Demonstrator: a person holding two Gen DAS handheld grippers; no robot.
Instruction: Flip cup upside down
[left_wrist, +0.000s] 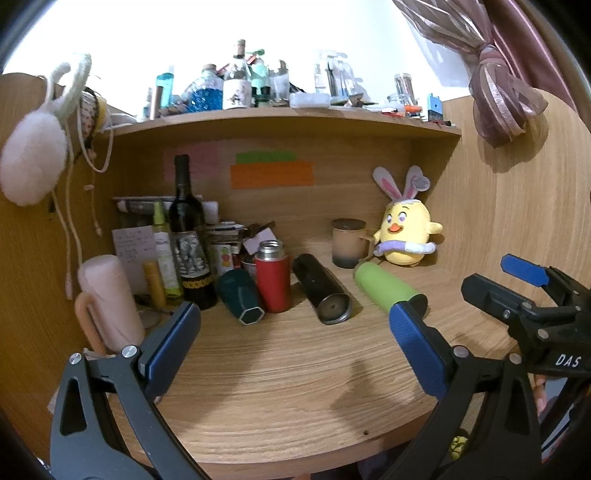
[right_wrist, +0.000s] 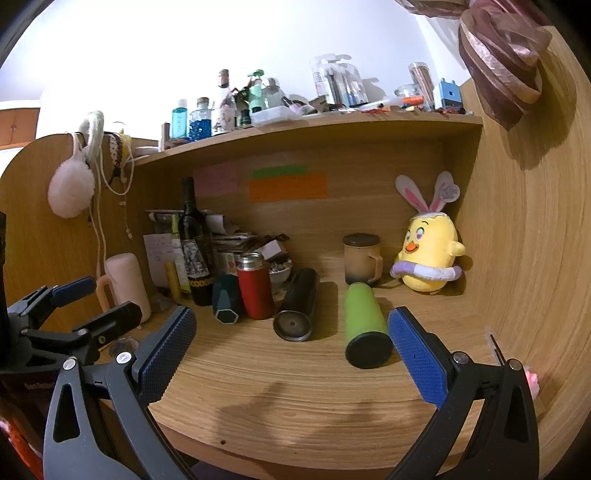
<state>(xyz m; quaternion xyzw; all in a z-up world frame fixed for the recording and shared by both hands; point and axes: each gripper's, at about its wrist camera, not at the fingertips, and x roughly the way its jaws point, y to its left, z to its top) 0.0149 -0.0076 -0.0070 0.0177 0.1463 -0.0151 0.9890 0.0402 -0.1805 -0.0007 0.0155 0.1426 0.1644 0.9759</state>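
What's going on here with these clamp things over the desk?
A person is holding a two-finger gripper in each hand above a wooden desk; the job is to turn a cup upside down. Both the left gripper and the right gripper hover with jaws open and empty. Nothing is grasped yet. A green cup, a black cup and a dark teal cup lie on their sides, while a red flask stands upright. Which one comes first is unclear.
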